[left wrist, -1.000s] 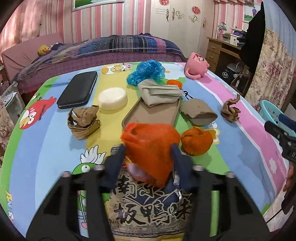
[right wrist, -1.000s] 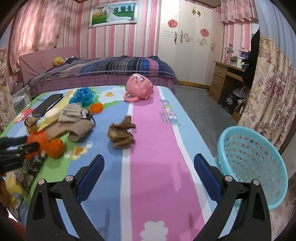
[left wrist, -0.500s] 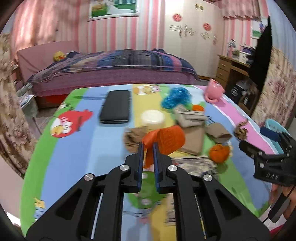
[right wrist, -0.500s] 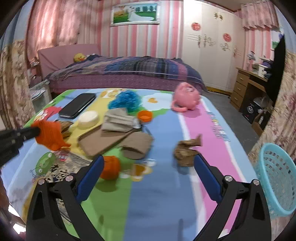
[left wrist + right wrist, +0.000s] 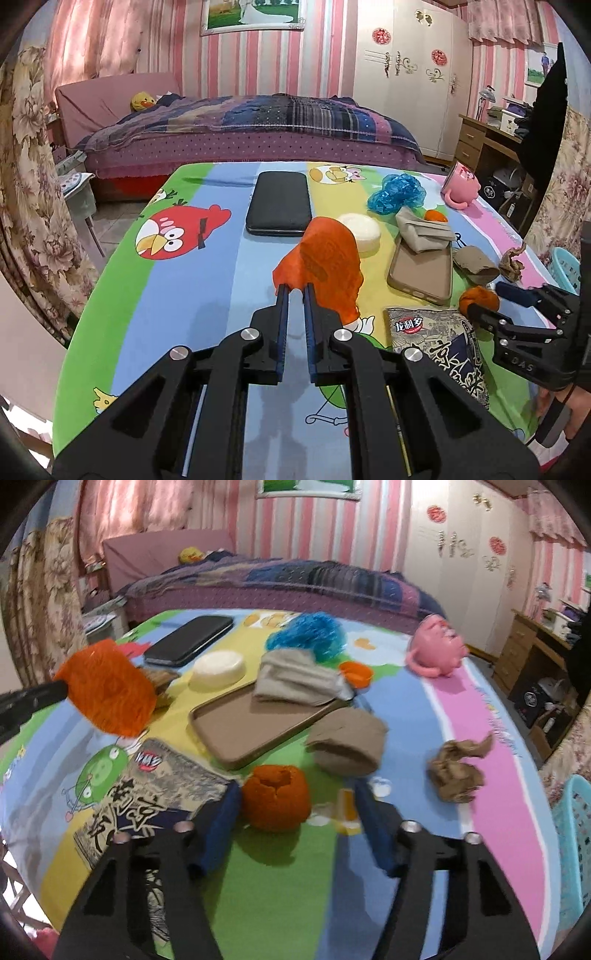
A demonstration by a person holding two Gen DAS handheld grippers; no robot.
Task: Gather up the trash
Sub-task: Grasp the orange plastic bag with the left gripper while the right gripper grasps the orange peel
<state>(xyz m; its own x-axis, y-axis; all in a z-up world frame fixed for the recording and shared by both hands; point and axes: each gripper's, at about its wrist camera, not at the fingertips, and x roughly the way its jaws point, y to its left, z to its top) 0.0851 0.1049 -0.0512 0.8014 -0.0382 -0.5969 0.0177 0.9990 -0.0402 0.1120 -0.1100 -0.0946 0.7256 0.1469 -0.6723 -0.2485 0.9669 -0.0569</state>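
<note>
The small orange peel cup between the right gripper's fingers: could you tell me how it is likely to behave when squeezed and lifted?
The orange peel cup looks hollow with a torn rim, so it will probably cave in rather than resist. It seems light. The right gripper, whose jaws have just been closing, straddles it without gripping yet; its rounded sides might roll if nudged.

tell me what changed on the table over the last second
The left gripper closed on the big orange peel and lifted it off the snack bag. The right gripper swung from the basket side to the small orange peel, its jaws closing around it. Everything else stayed put.
</note>
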